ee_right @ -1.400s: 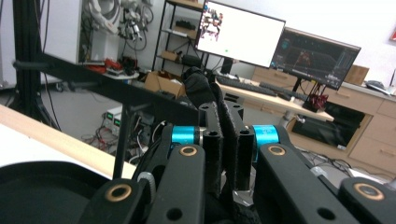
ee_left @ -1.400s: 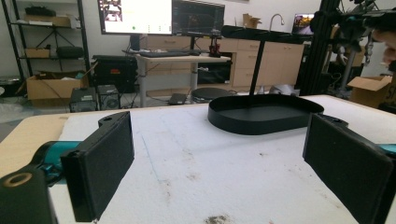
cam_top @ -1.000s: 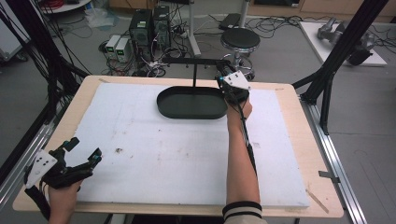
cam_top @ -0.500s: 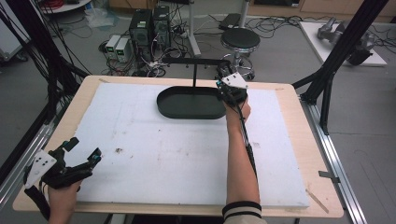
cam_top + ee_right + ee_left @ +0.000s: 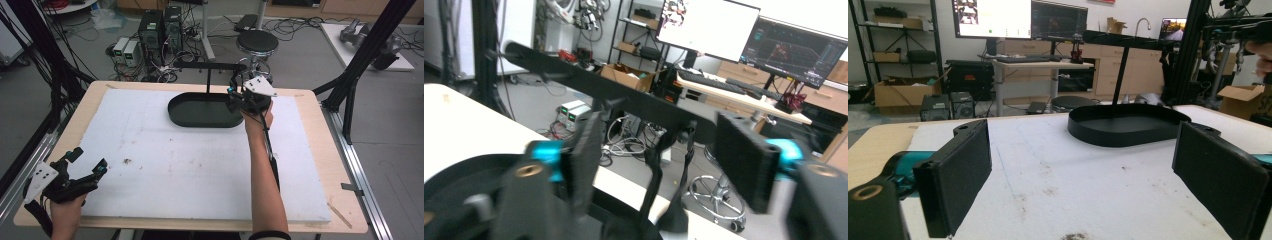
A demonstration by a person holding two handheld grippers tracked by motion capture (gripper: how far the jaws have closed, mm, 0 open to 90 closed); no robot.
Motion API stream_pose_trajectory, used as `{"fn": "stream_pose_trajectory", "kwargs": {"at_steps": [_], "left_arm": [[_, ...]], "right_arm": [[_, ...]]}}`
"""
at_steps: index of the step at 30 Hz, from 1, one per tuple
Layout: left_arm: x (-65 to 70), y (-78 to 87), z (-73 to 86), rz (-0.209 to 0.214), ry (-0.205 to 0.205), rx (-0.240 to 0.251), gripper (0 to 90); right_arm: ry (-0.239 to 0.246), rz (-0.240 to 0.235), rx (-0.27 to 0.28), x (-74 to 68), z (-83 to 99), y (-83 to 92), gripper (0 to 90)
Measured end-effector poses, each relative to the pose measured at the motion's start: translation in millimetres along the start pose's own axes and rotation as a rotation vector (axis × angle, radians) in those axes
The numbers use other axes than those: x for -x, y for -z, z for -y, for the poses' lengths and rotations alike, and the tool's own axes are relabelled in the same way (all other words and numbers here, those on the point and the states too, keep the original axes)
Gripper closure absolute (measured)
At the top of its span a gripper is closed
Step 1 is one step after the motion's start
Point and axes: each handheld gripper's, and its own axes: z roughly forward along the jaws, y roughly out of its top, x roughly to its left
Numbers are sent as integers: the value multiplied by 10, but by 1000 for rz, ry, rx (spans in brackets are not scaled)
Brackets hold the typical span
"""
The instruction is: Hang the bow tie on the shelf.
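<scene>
So the left tongs (image 5: 85,162) sit at the near left corner of the desk (image 5: 310,107), jaws spread wide, pinching nothing, just hovering over the white mat (image 5: 150,150). There are a few dark specks (image 5: 127,161) on the mat right beside them. Further right, at the far middle, there's a black oval tray (image 5: 205,111) with its long axis running left to right, and it looks empty. A thin black stand (image 5: 209,67) with a crossbar rises behind it. The right tongs (image 5: 659,150) are up at the tray's right end, jaws spread, around nothing. Their view is blurry, and the tray is cut off there.
</scene>
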Motion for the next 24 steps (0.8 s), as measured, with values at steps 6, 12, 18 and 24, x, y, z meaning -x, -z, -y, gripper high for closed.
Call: {"fn": "stream_pose_trajectory", "kwargs": {"at_steps": [6, 12, 18, 24], "left_arm": [[7, -1, -5, -11, 13, -13, 93], [18, -3, -28, -16, 14, -30, 93], [54, -16, -35, -6, 5, -38, 93], [79, -8, -42, -4, -6, -40, 94]], "right_arm": [[-6, 33, 92, 4, -128, 500, 158], [-22, 57, 148, 62, -175, 968, 118], [-71, 57, 180, 166, -102, 1447, 109], [-129, 50, 167, 282, 140, 1838, 109]]}}
